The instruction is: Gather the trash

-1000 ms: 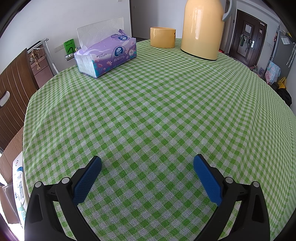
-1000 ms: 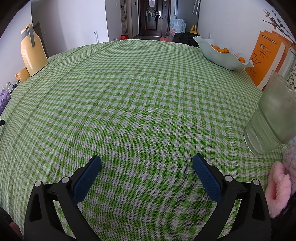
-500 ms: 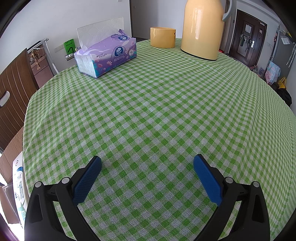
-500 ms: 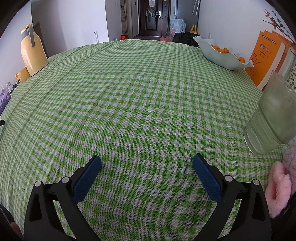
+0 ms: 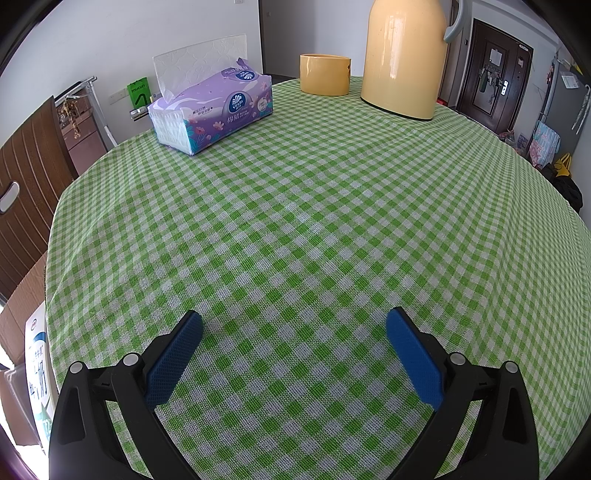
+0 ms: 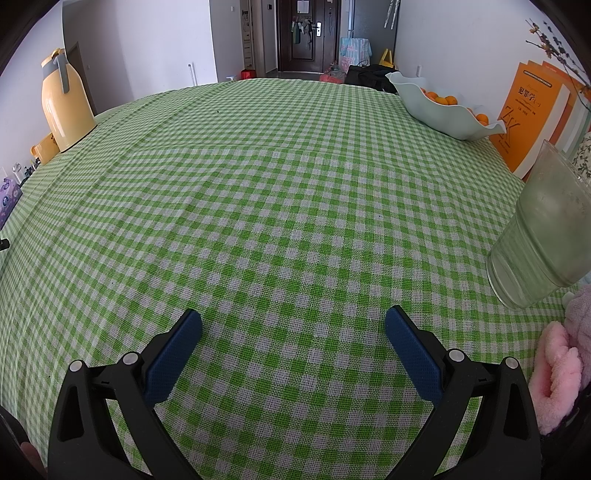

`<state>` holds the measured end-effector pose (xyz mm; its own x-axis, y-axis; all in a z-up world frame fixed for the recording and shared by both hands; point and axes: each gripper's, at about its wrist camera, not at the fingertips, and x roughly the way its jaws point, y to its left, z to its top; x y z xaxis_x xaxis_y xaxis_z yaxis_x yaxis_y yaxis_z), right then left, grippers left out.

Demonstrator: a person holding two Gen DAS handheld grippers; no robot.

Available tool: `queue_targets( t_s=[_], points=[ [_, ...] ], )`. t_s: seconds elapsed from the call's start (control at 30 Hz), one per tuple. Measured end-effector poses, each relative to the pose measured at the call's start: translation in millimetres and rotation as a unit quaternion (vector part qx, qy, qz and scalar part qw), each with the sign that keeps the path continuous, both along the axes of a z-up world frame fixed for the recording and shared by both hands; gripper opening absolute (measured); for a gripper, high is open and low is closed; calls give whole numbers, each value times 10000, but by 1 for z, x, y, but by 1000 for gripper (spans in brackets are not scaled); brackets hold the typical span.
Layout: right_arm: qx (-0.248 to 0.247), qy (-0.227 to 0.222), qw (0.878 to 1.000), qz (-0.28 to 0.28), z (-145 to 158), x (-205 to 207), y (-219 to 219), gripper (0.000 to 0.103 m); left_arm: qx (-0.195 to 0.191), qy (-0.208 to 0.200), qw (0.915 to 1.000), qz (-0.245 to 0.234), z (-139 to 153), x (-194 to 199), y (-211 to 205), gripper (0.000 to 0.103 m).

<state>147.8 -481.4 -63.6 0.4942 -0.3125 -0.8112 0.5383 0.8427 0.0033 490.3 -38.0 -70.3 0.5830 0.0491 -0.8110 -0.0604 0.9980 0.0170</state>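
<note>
Left gripper (image 5: 293, 332) and right gripper (image 6: 293, 332): both spread wide, holding nothing, low over the checked tablecloth (image 5: 314, 221). No trash visible in either view; its location, weight and grip point cannot be judged. Tissue pack (image 5: 212, 110) at 11 o'clock.

White walls (image 6: 155, 40), dark door (image 6: 306, 35) (hallway end), daylight.

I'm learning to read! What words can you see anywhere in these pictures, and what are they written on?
"mucun": green bag by the wall.
"Vinda": round logo on the purple tissue pack; its Chinese print is too small to read.
"犯罪学(一)": orange book standing behind the fruit bowl; its small print is blurred.
"奶": carton beside the table, only partly in view.
</note>
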Motion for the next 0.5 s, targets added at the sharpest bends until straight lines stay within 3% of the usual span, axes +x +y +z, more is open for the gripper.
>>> queue_targets(
  t_s=[0.5],
  points=[
    [0, 0, 10000, 0, 0, 0, 0, 96, 0, 0, 10000, 0, 0, 0, 0, 97]
  ],
)
